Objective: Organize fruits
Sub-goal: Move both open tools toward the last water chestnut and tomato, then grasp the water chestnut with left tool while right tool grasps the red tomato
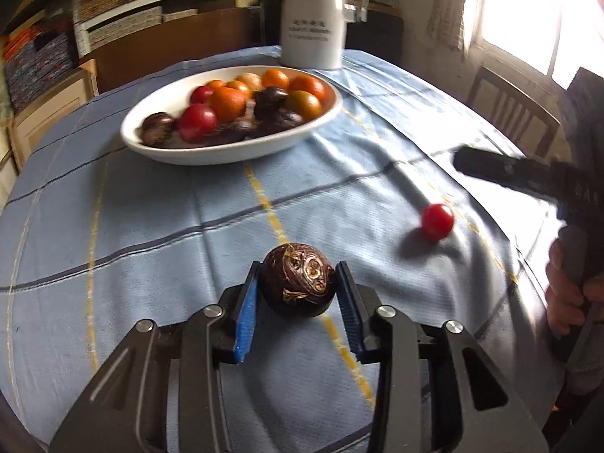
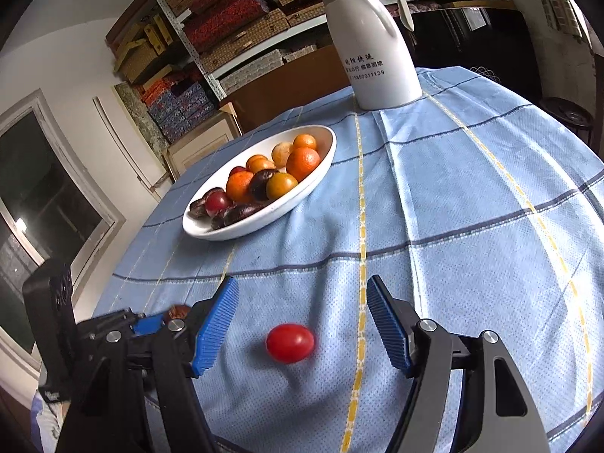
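- While we hold a gripper in each hand over the blue checked tablecloth (image 1: pixel 151 219), our left gripper (image 1: pixel 298 283) has its blue pads pressed on either side of a dark brown water chestnut (image 1: pixel 298 283), which rests low at the tablecloth, near our edge of the table.
- From the right wrist view we see only a sliver of that chestnut, reddish-brown, behind our own left finger.
- Our right gripper (image 2: pixel 302 324) stands with its jaws well apart and grips nothing; a red cherry tomato (image 2: pixel 290 342) lies on the cloth between the two blue pads (image 2: pixel 215 324), touching neither.
- In the left wrist view that same tomato sits to the right of the chestnut, well apart from it, below the dark finger of our right gripper, and our right hand (image 1: pixel 570 294) shows at the frame's edge around the handle.
- We see the white oval bowl (image 2: pixel 241 230) farther back on the table, holding oranges, red tomatoes and dark chestnuts heaped together.
- Behind the bowl a white thermos jug (image 2: pixel 377 49) stands upright near the far edge of the table.
- Shelves of stacked boxes (image 2: pixel 226 7) fill the wall beyond.
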`<state>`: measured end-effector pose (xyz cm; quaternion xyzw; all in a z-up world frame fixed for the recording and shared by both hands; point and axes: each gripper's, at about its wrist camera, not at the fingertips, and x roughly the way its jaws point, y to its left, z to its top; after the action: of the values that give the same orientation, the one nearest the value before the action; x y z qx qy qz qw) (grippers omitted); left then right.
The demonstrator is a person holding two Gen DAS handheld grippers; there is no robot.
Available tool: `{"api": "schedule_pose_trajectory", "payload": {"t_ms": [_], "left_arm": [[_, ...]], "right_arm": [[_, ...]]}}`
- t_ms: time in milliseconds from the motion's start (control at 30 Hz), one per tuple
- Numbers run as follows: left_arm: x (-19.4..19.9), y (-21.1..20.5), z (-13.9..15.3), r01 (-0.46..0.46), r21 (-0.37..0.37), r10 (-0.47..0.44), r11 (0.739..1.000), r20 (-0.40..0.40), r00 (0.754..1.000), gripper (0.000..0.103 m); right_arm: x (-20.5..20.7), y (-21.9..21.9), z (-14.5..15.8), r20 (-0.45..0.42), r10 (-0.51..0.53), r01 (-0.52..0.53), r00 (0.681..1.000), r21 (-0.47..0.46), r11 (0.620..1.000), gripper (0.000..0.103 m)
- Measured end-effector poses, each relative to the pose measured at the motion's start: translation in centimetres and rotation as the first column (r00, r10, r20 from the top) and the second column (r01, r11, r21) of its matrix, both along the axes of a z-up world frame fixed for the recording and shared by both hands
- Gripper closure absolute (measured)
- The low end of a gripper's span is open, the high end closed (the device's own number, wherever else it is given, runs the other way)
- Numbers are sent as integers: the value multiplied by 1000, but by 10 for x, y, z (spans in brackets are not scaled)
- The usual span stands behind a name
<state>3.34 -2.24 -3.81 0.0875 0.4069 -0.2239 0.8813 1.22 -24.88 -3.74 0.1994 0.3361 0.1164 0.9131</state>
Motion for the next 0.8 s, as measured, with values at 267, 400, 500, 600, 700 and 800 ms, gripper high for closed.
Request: {"api": "schedule_pose_trajectory", "payload": {"t_ms": [267,400,500,600,700,800], "left_arm": [[19,42,-2,-178,-21,177,984,-26,984,64],[18,35,-3,-177,18,177,984,-11,984,50],[19,36,-3,-193,21,193,981,-7,981,37],[18,36,-4,-206,38,206,978,0,979,23],[17,34,-3,-217,63,217,974,16,976,14],[16,33,-3,-234,84,233,968,30,972,10]], "right_arm": [[-13,28,-6,-61,73,-81,996,-153,985,32],[-9,36,-11,-108,66,-87,992,-203,975,32],[-7,38,-13,-124,62,-89,990,-222,971,32],[-4,42,-15,-142,64,-98,988,-243,965,32],[-1,46,-16,-159,66,-106,985,-258,960,32],[-1,49,-17,-166,73,-117,983,-275,954,40]]}}
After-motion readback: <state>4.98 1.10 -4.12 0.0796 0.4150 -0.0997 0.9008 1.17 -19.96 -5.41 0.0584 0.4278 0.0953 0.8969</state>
